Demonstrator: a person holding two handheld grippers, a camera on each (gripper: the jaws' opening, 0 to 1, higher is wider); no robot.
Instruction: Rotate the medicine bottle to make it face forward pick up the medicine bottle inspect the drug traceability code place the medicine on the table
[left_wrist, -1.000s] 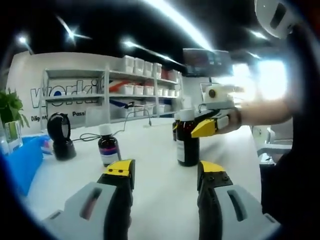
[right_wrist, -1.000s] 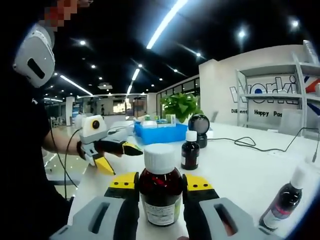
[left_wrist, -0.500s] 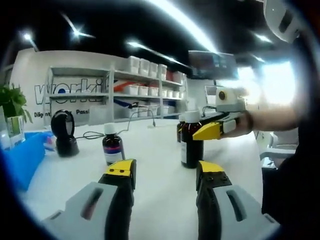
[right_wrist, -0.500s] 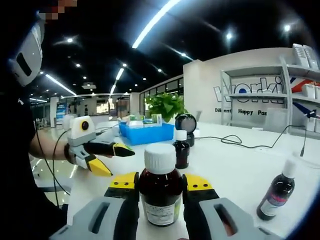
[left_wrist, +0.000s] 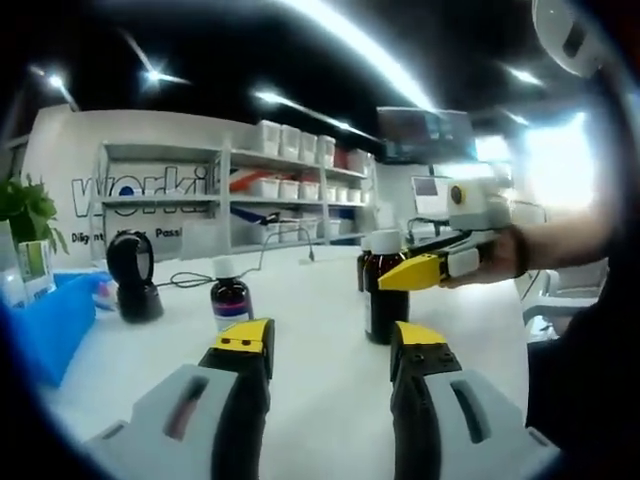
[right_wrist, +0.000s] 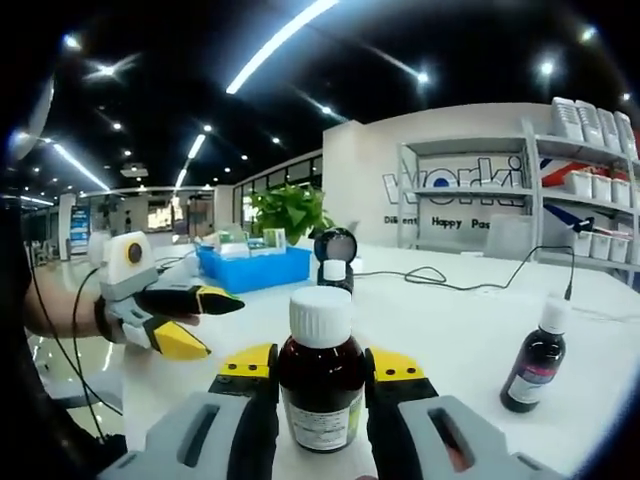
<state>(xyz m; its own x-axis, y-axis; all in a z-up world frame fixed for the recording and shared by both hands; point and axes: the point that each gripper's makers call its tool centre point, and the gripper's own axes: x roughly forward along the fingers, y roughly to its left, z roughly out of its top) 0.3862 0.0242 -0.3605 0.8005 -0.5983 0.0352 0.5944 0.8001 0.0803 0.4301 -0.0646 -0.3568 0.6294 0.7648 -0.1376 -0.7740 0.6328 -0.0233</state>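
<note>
While level over table (right_wrist: 470, 340) | right gripper (right_wrist: 322, 365) clamps medicine bottle (right_wrist: 320, 385) | left gripper (left_wrist: 330, 345) parted, unladen.

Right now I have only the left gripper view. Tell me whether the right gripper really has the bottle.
Observer: Yes. In the right gripper view, the right gripper has one jaw pressed on each side of the bottle, below its white cap.
Operator: Report which way its label faces.
Observer: The label faces that gripper's camera; the print is too small to read.
</note>
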